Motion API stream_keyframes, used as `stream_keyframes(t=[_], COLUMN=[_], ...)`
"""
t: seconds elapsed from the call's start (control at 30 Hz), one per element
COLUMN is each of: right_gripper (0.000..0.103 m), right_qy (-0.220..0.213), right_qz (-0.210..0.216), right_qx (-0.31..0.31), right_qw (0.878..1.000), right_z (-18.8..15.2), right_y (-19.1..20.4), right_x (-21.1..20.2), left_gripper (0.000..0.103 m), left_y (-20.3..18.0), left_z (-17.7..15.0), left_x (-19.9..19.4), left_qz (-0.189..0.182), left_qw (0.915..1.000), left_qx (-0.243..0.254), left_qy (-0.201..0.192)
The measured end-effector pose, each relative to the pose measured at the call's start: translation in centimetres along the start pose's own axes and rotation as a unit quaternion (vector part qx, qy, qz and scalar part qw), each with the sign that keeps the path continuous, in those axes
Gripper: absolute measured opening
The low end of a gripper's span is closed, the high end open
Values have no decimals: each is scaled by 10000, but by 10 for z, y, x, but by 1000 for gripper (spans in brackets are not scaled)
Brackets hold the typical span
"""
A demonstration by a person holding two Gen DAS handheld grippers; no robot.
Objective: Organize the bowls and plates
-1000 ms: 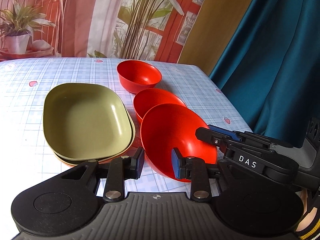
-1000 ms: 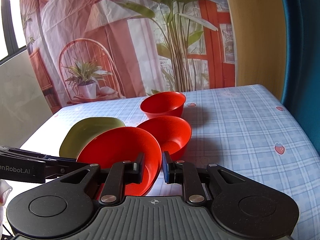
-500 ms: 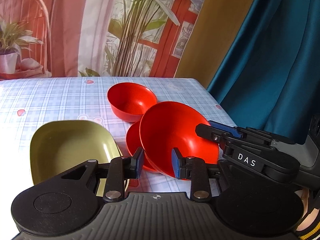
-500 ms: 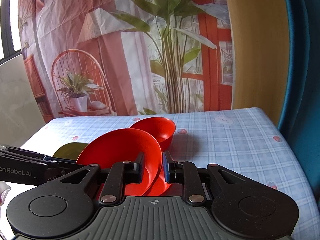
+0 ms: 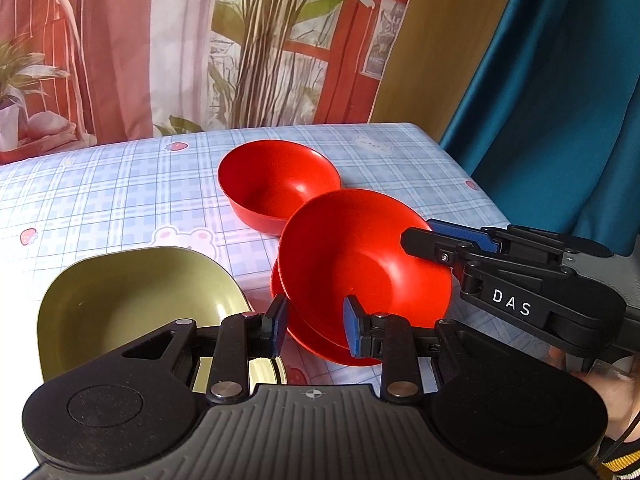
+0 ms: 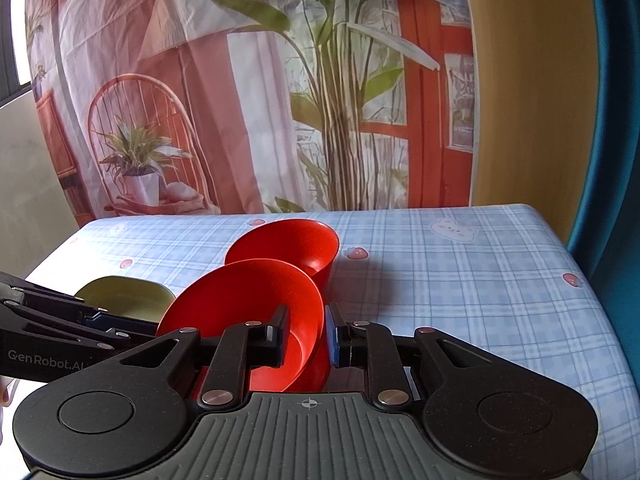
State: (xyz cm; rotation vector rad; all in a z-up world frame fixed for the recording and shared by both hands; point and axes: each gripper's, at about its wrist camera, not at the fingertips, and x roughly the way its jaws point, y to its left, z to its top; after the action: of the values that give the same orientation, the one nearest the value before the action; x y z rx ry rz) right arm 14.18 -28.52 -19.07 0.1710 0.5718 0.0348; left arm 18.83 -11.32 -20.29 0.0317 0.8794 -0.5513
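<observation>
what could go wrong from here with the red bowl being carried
The right gripper pinches the tilted red bowl by one rim edge only, so it may swing or slip out. It hangs just above another red bowl, close to the far bowl; a bump could knock either.

Red bowl (image 5: 360, 264) glossy plastic; tablecloth (image 5: 120, 192) woven.

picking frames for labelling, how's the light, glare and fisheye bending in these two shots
Left wrist view: bright daylight, a washed-out patch on the tablecloth at the left edge, soft sheen inside the held red bowl, table edges bowed. Right wrist view: blown-out window strip at top left, a soft shadow right of the far red bowl, curtain edge curved; both sharp.
</observation>
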Motion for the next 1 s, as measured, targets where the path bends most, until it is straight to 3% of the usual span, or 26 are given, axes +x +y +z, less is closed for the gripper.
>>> stream_keyframes(t=[0.47, 1.0], right_gripper=[18, 19], right_qy=[142, 90], right_qz=[-28, -117], right_qx=[-35, -86], right_qw=[9999, 9999], right_z=[-8, -4], right_y=[-5, -11], right_x=[11, 9], left_gripper=[32, 34], left_y=[1, 8], left_z=[-1, 7], left_x=[12, 3], left_qz=[166, 289], left_qw=[9996, 9996], left_qx=[118, 18], left_qy=[181, 23])
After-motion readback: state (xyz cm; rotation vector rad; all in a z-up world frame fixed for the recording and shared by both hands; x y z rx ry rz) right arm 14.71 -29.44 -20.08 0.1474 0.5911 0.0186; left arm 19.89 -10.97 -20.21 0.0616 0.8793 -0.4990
